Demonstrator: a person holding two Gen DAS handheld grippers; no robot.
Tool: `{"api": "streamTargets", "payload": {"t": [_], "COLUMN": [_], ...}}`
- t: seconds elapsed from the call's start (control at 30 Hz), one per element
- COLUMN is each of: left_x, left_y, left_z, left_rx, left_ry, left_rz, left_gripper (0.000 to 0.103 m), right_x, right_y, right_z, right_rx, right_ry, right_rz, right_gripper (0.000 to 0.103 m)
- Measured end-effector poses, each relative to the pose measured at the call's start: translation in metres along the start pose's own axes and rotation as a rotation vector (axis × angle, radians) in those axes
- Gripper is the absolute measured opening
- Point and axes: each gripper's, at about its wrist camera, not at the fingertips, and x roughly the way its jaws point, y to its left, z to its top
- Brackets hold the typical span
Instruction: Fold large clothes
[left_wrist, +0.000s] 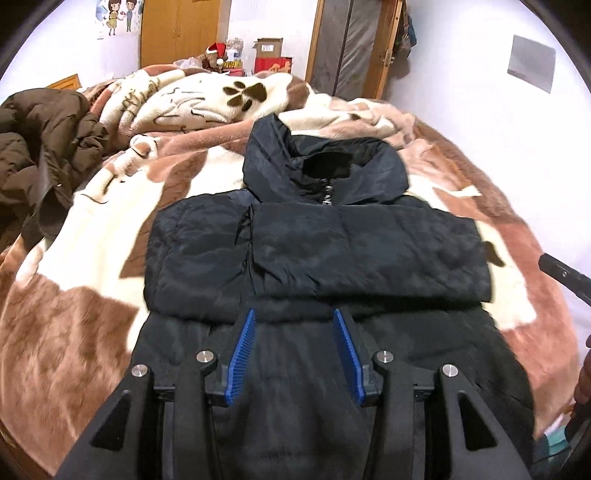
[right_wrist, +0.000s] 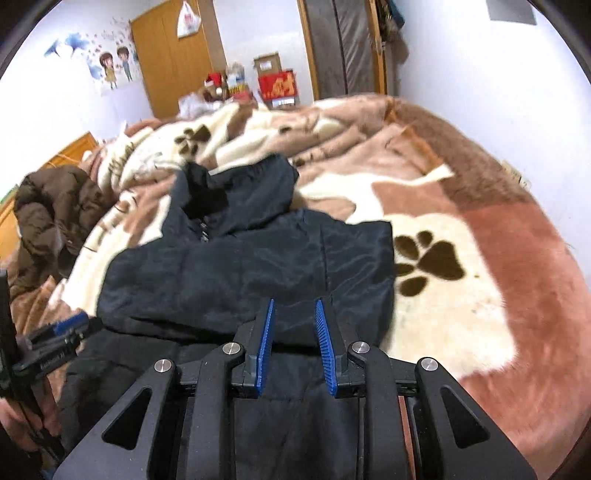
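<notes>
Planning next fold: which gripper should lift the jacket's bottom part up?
Probably left: the left gripper hangs open over the middle of the navy jacket; the right gripper, also open, sits nearer its right edge.

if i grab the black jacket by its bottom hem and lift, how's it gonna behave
The black jacket will probably flop and sag: it lies soft and puffy with its sleeves folded across the chest. Its shell looks shiny, so it may slip between the left gripper fingers. The folded sleeves will likely slide open on the blanket.
</notes>
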Motion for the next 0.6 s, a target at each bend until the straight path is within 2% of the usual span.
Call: {"api": "streamTargets", "payload": {"t": [0.17, 0.3, 0.43, 0.5, 0.6], "left_x": [-0.045, -0.073, -0.09, -0.097, -0.103], "left_y": [-0.005, -0.009, -0.014, -0.016, -0.016], "left_z": [-0.022, -0.039, -0.059, -0.069, -0.08], "left_rx": [-0.018, -0.026, -0.022, -0.017, -0.019], "left_ry": [-0.021, -0.029, -0.022, -0.014, -0.001], "left_rz": [-0.032, -0.057, -0.07, -0.071, -0.072], "left_gripper": [0.047, 0.047, 0.047, 0.047, 0.048], "right_x": [-0.044, -0.068, -0.078, -0.08, -0.082], "right_y": [0.017, 0.037, 0.055, 0.059, 0.063], "right_z": [-0.015, -0.038, -0.064, -0.075, -0.09], "right_rx": [0.041, 0.025, -0.022, -0.045, -0.079], "right_ry": [-0.054, -0.059, -0.043, -0.034, -0.03], "right_rz": [0.016, 0.041, 0.061, 0.068, 0.059], "right_gripper": [0.026, 0.028, 0.032, 0.039, 0.042]}}
